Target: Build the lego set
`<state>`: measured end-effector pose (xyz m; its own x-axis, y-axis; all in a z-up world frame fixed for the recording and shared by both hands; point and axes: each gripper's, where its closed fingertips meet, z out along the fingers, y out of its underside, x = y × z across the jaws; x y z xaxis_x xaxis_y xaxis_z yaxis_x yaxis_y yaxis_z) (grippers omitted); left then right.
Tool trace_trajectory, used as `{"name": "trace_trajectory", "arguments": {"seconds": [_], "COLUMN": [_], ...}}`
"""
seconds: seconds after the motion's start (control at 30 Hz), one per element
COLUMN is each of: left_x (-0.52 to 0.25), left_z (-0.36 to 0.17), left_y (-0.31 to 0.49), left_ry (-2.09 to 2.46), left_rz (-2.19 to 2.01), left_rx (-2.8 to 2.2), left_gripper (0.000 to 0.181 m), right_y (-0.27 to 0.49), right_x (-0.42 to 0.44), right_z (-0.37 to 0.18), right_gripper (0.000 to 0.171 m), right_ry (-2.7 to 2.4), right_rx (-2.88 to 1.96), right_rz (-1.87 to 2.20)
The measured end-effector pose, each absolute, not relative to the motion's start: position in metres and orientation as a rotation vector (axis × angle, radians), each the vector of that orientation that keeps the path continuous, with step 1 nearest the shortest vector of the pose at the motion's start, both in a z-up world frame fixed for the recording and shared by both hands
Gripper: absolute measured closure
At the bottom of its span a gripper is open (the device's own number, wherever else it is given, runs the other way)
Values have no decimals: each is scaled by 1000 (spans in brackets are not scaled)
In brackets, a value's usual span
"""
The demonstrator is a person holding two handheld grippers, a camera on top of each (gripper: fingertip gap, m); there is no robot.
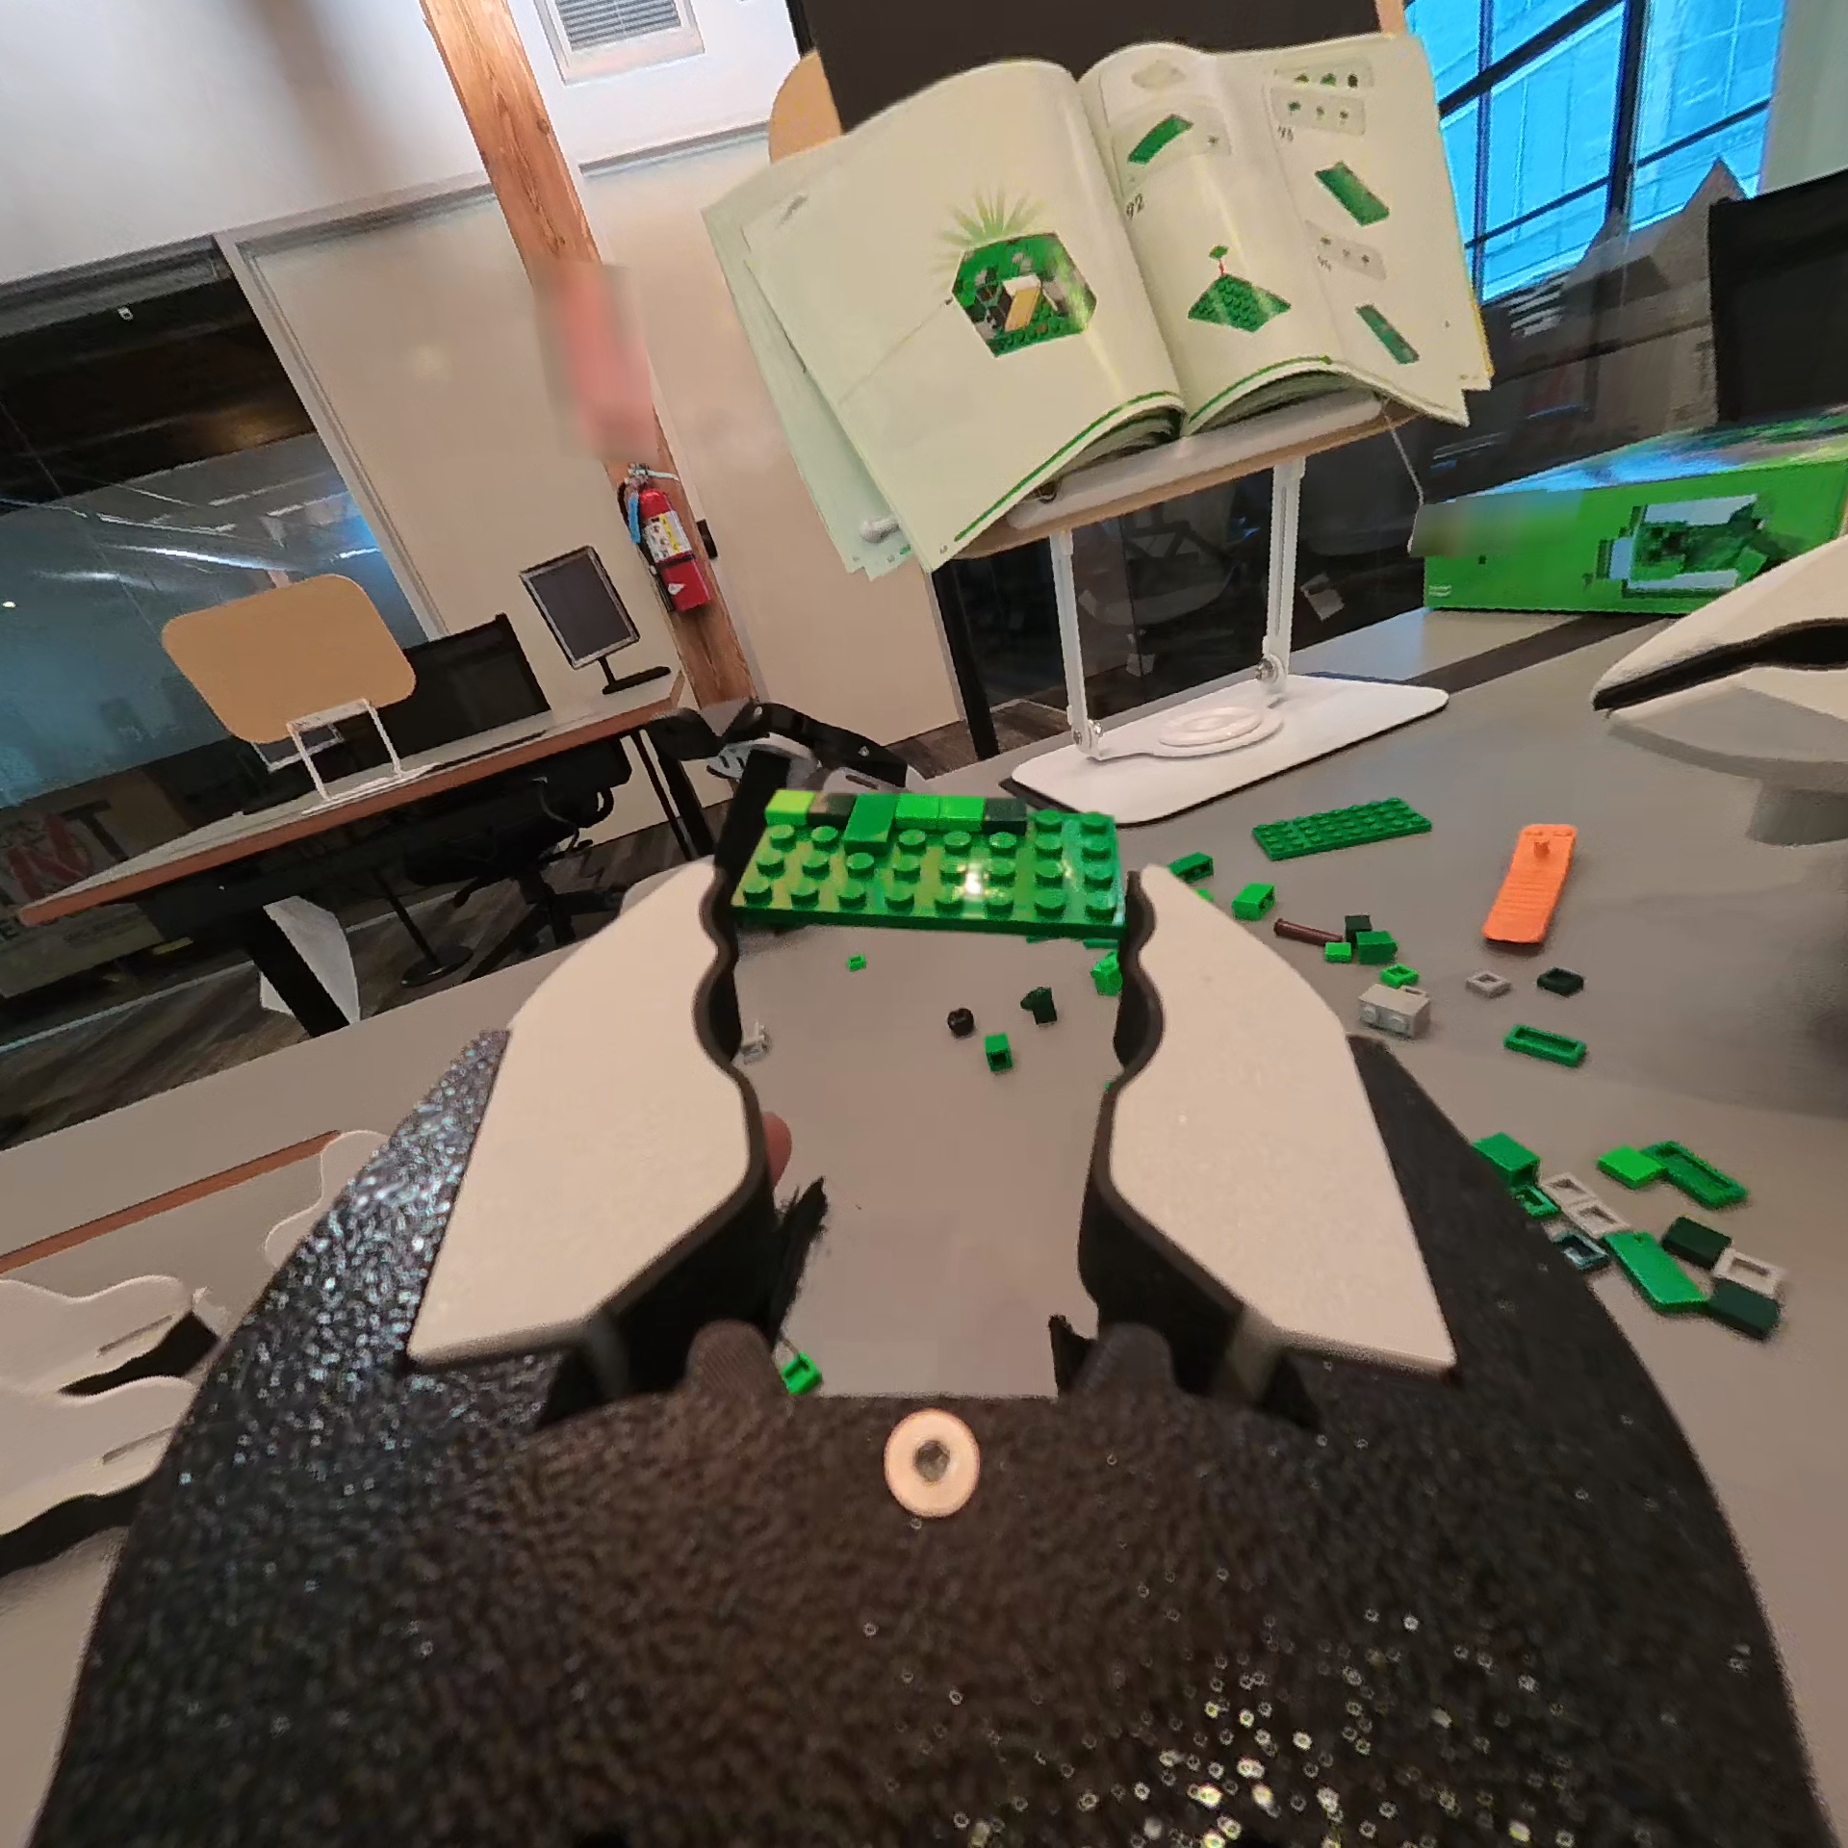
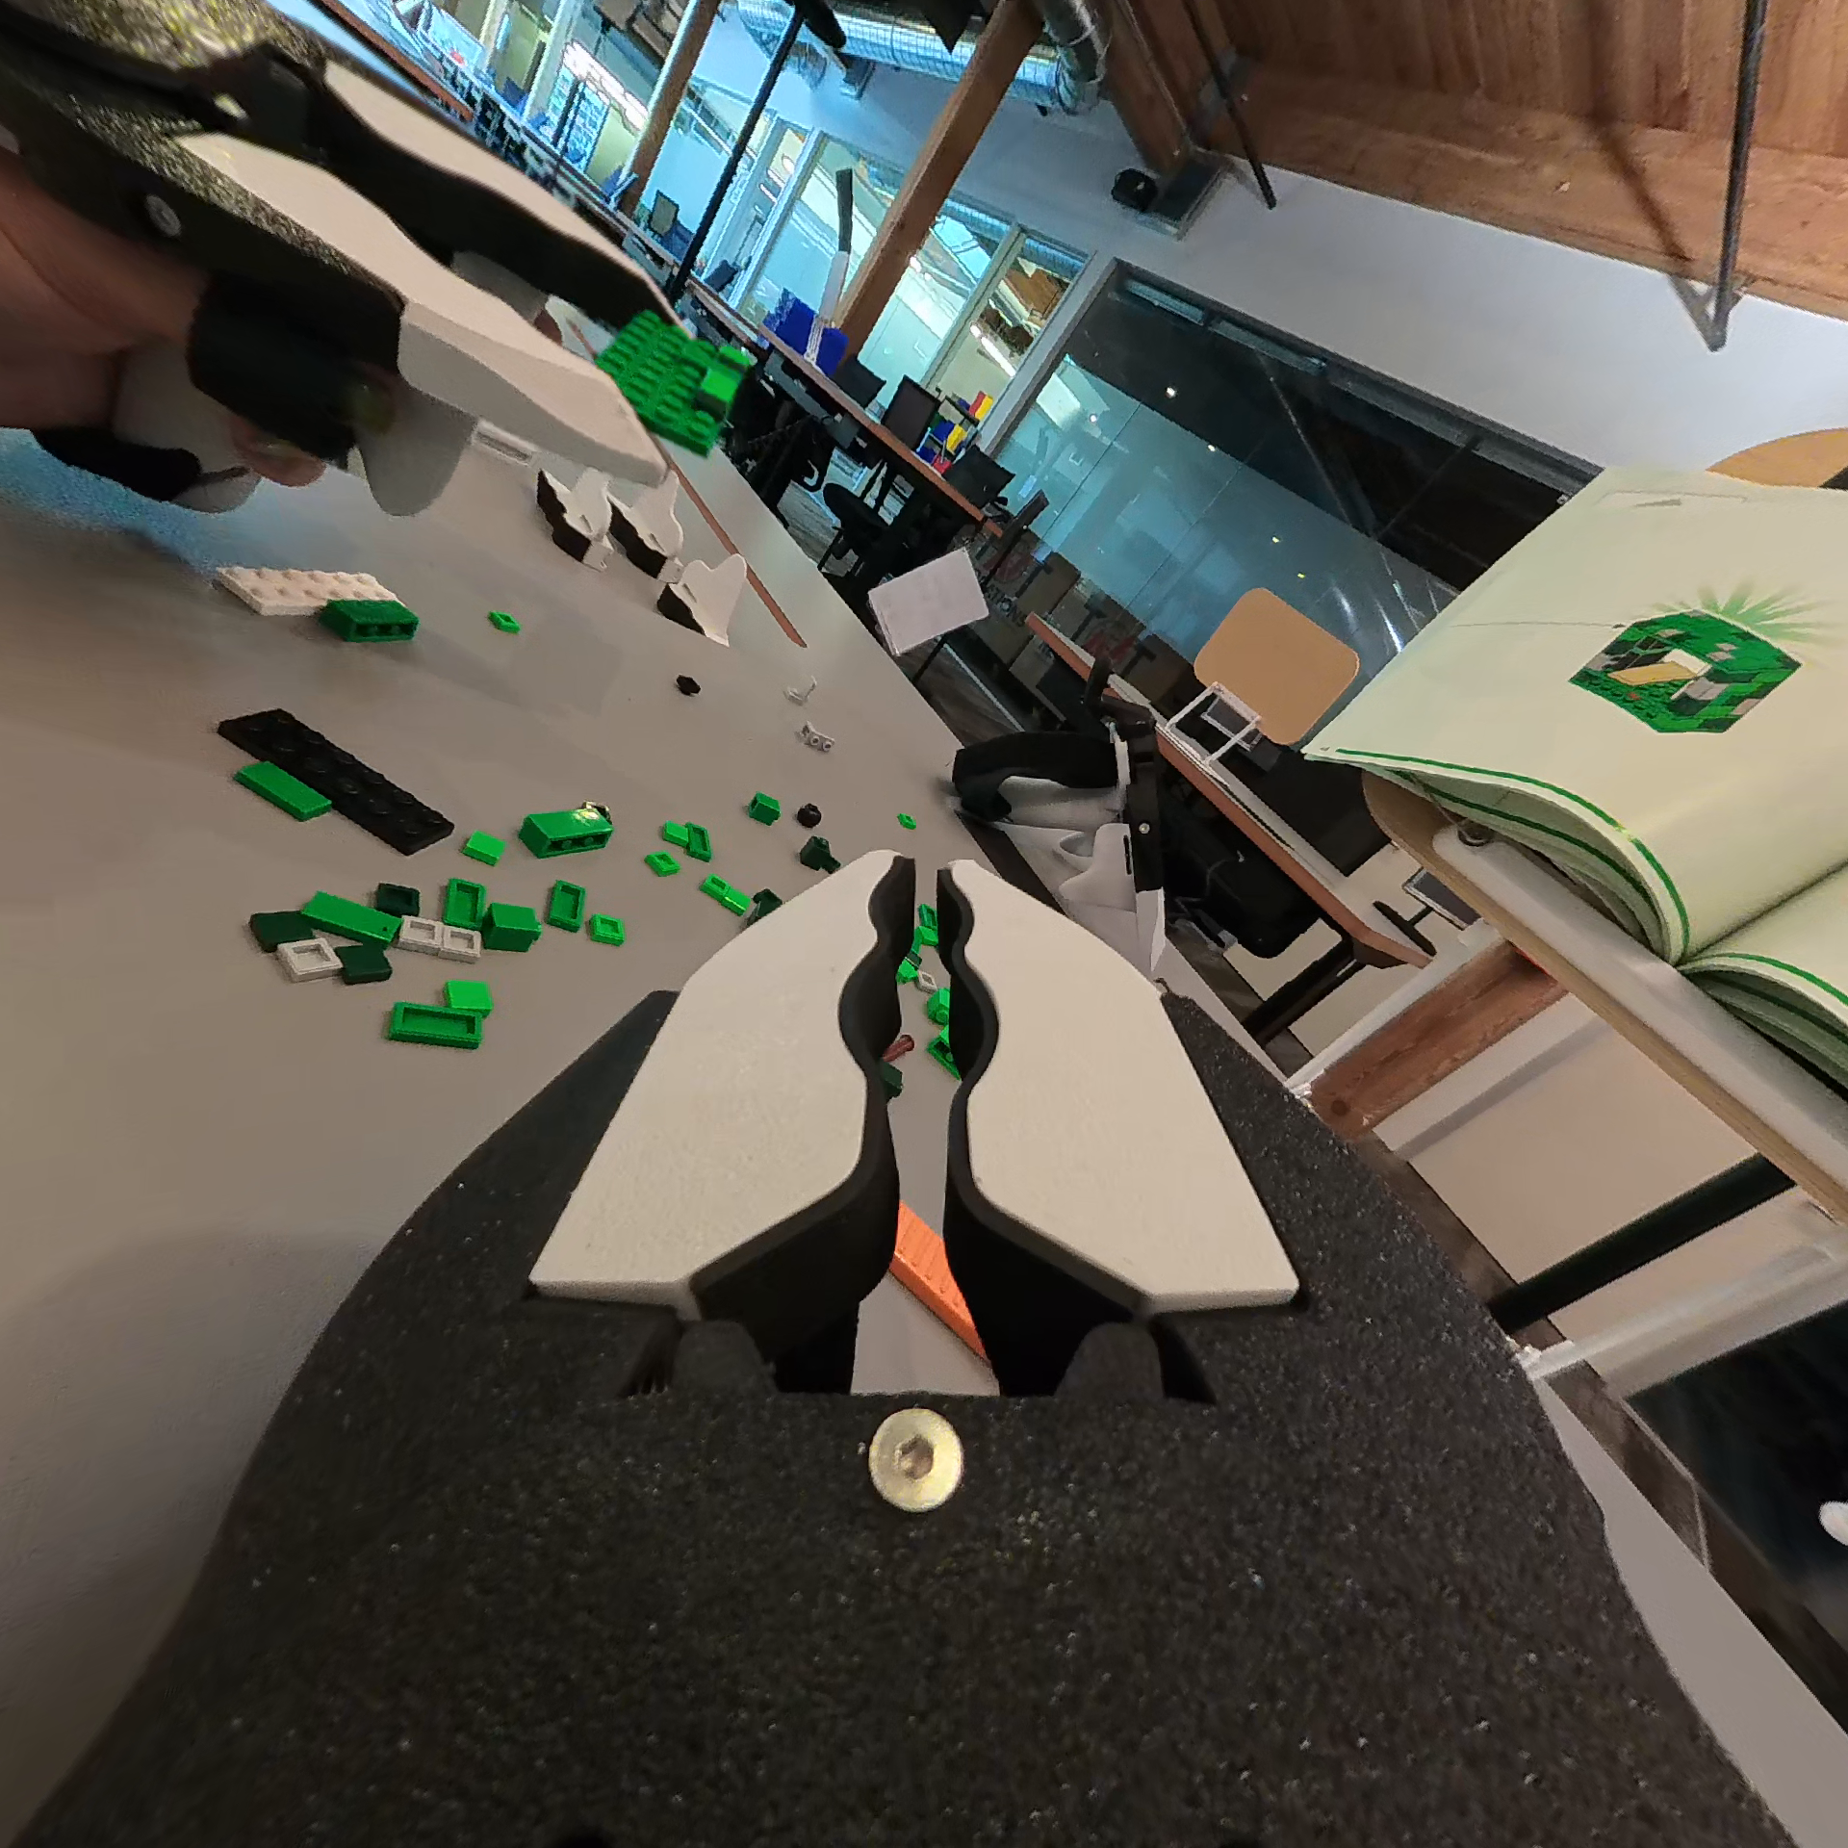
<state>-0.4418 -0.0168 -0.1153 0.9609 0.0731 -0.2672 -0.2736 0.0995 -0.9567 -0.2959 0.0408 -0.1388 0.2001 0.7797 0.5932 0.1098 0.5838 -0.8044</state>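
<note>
Green studded lego plate [image 1: 930, 880], glossy and carrying a row of light and dark green bricks along its far edge, is held between the tips of the left gripper [image 1: 930, 900]. Its white fingers [image 1: 620, 1090] stand wide apart with their tips at the plate's two short ends, so they span it; the right wrist view shows the plate raised clear of the grey desk [image 1: 950, 1150]. Whether the pads press it firmly cannot be told.

The right gripper [image 2: 925, 880] hangs over the desk with its fingers [image 2: 760, 1080] nearly together, only a thin slit between the tips and nothing clamped there. Through the gap near its base shows the orange ribbed brick separator [image 1: 1530, 885], lying flat on the desk toward the right edge.

Small loose lego pieces [image 2: 450, 930] in green, dark green and pale grey are scattered over the middle of the desk. A long black studded plate [image 2: 335, 780] lies among them with a flat green tile [image 2: 283, 790] just beside it, and a white studded plate [image 2: 290, 588] sits farther toward the left with a green brick [image 2: 370, 620] touching its end. A second flat green plate [image 1: 1340, 828] rests near the base of the white book stand [image 1: 1230, 740] at the far edge, which holds an open pale green instruction booklet [image 1: 1090, 270]. A green cardboard box [image 1: 1640, 540] stands at the far right corner.
</note>
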Motion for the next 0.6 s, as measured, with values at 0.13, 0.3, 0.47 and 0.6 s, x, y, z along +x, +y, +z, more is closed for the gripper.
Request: {"name": "trace_trajectory", "arguments": {"seconds": [0.13,0.3,0.47,0.6], "left_x": [-441,-440,-442,-442], "left_z": [-117,-118,-118,-117], "left_y": [-16,-15,-15,-15], "left_ry": [172,179,176,171], "left_rz": [259,259,264,263], "left_rx": [-1457,-1462,-1464,-1459], "left_gripper": [108,108,108,108], "right_y": [40,40,43,22], "right_x": [-296,-297,-295,-304], "right_z": [-140,-141,-142,-166], "right_gripper": [168,168,168,171], "right_ry": [-1315,-1320,-1316,-1438], "right_rx": [-860,-861,-900,-1168], "right_rz": [557,559,572,577]}}
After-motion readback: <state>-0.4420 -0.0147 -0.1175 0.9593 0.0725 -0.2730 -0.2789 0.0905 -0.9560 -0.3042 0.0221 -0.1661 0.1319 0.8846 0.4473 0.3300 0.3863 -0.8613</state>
